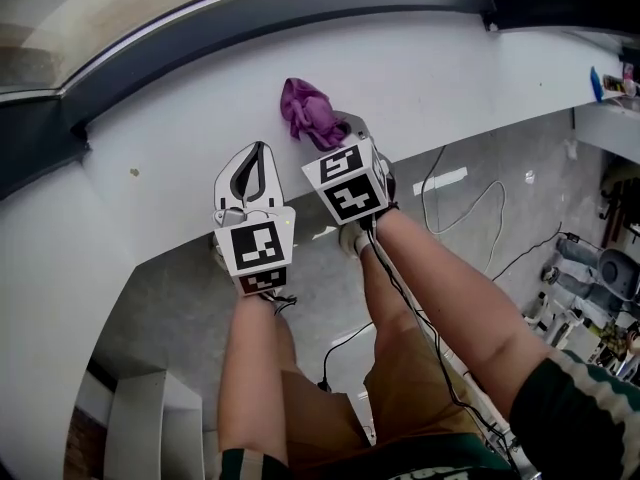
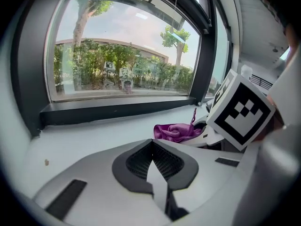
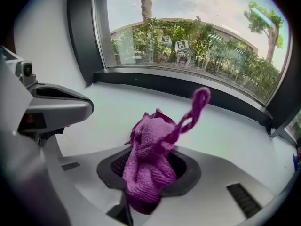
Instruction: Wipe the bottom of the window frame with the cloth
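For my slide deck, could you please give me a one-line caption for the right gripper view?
Right gripper clamped on a bunched purple cloth over the white sill, facing the dark window frame.

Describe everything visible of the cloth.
The cloth is purple, a nubby, towel-like fabric, crumpled into a bunch. The right gripper is shut on its lower part; the rest stands up out of the jaws, and a thin loop curls up from its top. It sits over the white sill, short of the dark window frame. Whether it touches the sill cannot be told.
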The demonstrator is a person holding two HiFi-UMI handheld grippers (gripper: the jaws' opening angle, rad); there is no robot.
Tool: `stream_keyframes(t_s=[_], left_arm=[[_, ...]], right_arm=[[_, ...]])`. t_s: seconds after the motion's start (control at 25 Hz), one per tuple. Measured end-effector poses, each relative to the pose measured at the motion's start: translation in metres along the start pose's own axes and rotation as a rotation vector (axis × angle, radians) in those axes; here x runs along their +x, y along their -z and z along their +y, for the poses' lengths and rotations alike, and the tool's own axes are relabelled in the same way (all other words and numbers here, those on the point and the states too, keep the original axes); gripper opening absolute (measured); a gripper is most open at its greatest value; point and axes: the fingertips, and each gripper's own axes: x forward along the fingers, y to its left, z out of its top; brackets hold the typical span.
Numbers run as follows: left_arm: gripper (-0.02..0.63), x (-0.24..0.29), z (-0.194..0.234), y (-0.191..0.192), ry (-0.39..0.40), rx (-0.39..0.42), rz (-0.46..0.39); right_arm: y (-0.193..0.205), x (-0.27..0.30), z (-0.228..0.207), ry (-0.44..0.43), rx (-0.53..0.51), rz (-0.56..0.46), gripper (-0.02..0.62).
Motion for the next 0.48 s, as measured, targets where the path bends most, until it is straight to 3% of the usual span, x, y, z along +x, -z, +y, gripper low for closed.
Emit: stream_keyframes(t_s=[0.48], left_arm=[[0.009, -0.041, 0.064, 0.023, -0.077, -0.044, 0.000]], right_arm=[[-0.034, 0.020, 0.082, -0.076, -0.068, -0.023, 0.133]])
